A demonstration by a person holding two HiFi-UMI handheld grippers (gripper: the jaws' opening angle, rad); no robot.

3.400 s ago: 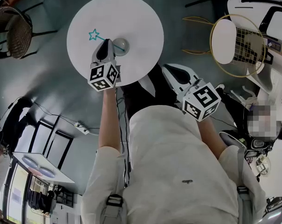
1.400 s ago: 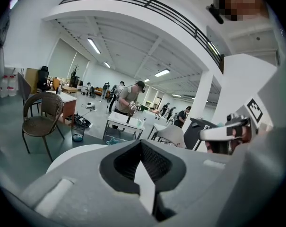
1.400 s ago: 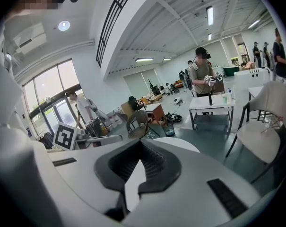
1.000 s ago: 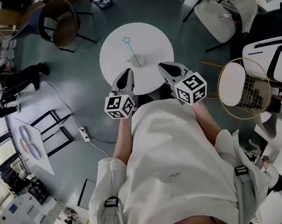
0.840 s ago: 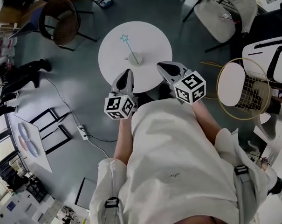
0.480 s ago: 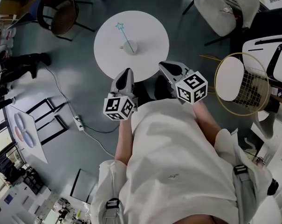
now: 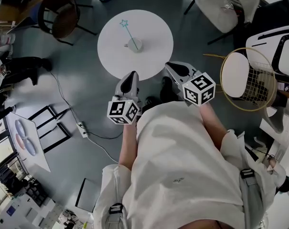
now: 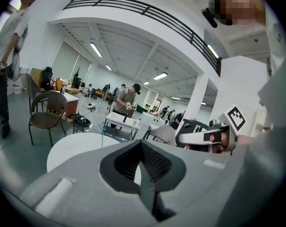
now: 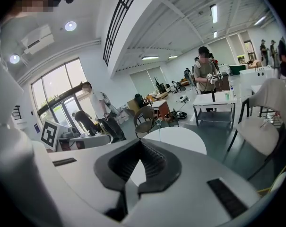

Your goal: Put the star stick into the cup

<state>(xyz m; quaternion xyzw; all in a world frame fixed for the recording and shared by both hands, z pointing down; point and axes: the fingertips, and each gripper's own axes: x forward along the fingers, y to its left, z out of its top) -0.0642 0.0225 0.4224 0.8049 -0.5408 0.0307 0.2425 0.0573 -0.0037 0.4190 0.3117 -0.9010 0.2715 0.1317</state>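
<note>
The star stick (image 7: 126, 30), thin and teal with a star outline at its tip, stands tilted in the small pale cup (image 7: 134, 45) near the middle of the round white table (image 7: 151, 27). Both grippers hang off the table on its near side, apart from the cup. My left gripper (image 7: 131, 76) has its jaws together with nothing between them. My right gripper (image 7: 170, 66) is likewise shut and holds nothing. The left gripper view shows the table (image 8: 74, 150) and the stick (image 8: 103, 129) beyond the shut left gripper (image 8: 143, 169). The right gripper view shows the stick (image 9: 159, 123) past the right gripper (image 9: 139, 167).
A wicker chair (image 7: 63, 18) stands left of the table, and a white chair (image 7: 220, 6) at its right. A gold wire stool (image 7: 247, 78) is near my right arm. A power strip with cable (image 7: 82, 127) lies on the floor. People stand at the far left (image 7: 15, 68).
Earlier my left gripper was over the table at the stick beside the cup. Both grippers are now pulled back off the table, and the stick stands in the cup. Over the last second little changes.
</note>
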